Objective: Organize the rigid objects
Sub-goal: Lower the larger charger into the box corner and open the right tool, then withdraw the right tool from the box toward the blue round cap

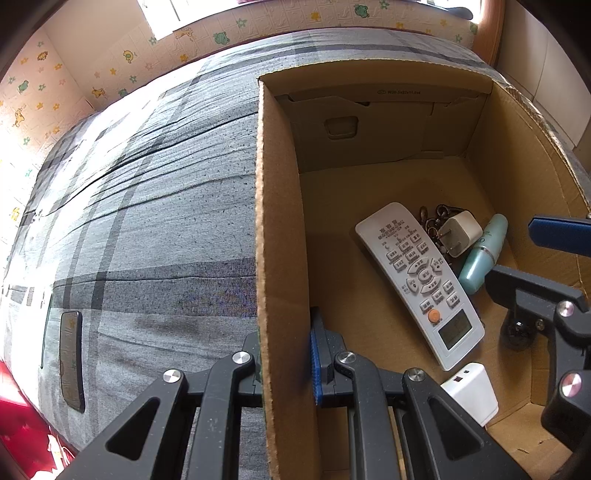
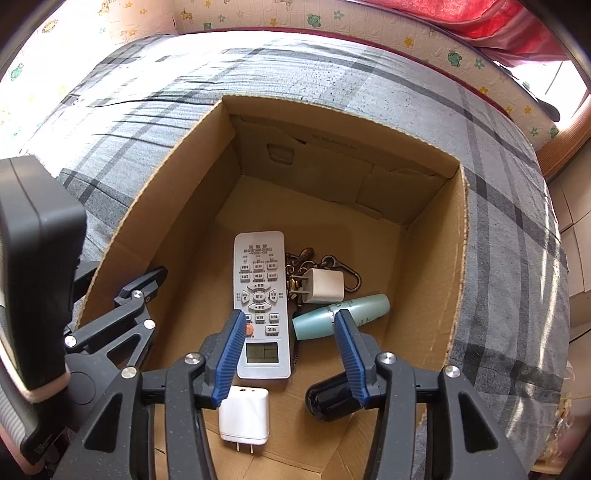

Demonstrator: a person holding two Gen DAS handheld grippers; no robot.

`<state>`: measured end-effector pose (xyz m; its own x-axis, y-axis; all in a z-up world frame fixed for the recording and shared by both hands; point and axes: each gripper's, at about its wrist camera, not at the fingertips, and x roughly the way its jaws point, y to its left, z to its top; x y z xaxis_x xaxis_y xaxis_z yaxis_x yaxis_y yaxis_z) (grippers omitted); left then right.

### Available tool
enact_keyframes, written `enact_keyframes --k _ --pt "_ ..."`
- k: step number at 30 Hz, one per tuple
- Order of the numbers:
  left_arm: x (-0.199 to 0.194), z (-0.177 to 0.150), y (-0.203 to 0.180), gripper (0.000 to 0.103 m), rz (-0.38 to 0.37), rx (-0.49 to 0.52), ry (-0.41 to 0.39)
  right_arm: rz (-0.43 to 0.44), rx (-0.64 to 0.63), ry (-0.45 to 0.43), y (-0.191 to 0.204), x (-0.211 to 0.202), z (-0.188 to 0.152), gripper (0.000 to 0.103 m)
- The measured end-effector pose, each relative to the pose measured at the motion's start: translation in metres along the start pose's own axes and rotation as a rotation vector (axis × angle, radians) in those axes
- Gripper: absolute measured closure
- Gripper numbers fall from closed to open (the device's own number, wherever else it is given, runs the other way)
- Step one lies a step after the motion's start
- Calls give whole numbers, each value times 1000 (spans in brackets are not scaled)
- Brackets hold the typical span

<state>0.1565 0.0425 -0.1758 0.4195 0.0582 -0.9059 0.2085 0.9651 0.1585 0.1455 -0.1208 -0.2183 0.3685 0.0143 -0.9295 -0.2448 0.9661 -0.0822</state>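
Note:
An open cardboard box [image 1: 280,221] stands on a bed. My left gripper [image 1: 284,332] is shut on its left wall, one finger outside and one inside. Lying on the box floor are a white remote [image 2: 260,295], a small white plug [image 2: 325,286], a key chain with clips [image 2: 340,264], a teal bottle [image 2: 365,310], a white charger [image 2: 243,413] and a black rounded object [image 2: 328,402]. Inside the box my right gripper [image 2: 289,317] hangs open above the remote's lower end and the bottle. Nothing is between its blue pads [image 2: 229,354].
The bed's grey plaid sheet [image 1: 155,221] surrounds the box. A dark phone [image 1: 72,362] lies on the sheet at the left, near red cloth [image 1: 18,424]. A wall with animal stickers [image 2: 332,18] runs behind the bed, and wooden furniture [image 2: 565,144] stands at the right.

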Motion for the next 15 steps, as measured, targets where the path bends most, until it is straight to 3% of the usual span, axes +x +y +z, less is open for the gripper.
enact_keyframes --k 5,9,15 --pt "0 0 0 88 0 0 0 -8 10 -22 -5 -15 -2 43" --pt "0 0 0 88 0 0 1 -20 20 -50 -12 -27 -3 32" --pt "0 0 0 88 1 1 1 -26 49 -81 -29 -43 -5 8"
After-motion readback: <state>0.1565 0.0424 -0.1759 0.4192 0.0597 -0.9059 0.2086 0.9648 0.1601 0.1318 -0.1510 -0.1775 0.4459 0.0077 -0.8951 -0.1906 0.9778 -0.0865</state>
